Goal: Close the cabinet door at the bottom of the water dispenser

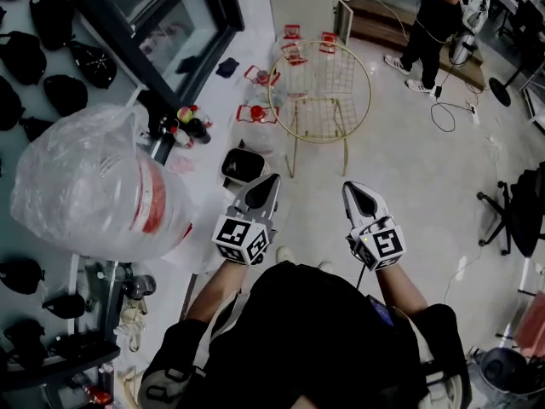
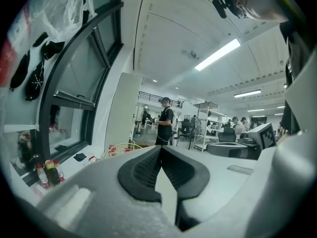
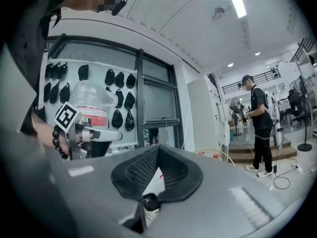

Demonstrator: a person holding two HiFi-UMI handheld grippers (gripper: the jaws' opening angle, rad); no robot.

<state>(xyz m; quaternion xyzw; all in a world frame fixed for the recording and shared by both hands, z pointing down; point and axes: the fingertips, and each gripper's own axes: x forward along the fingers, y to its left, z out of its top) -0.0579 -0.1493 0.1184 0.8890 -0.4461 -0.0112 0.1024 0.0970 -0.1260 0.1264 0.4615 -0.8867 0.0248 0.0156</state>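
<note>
Left gripper (image 1: 268, 182) and right gripper (image 1: 356, 191) held level at my waist, both tongs pinched together, nothing in them. Water dispenser is at my left, under the bagged bottle (image 1: 85, 181); its bottom door is hidden from every view. I reckon I'm off the door: next, look down and check it's flush

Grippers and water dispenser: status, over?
Both shut, empty: left gripper, right gripper. Bagged water bottle at left; cabinet door out of view. Wire chair ahead, untouched.
</note>
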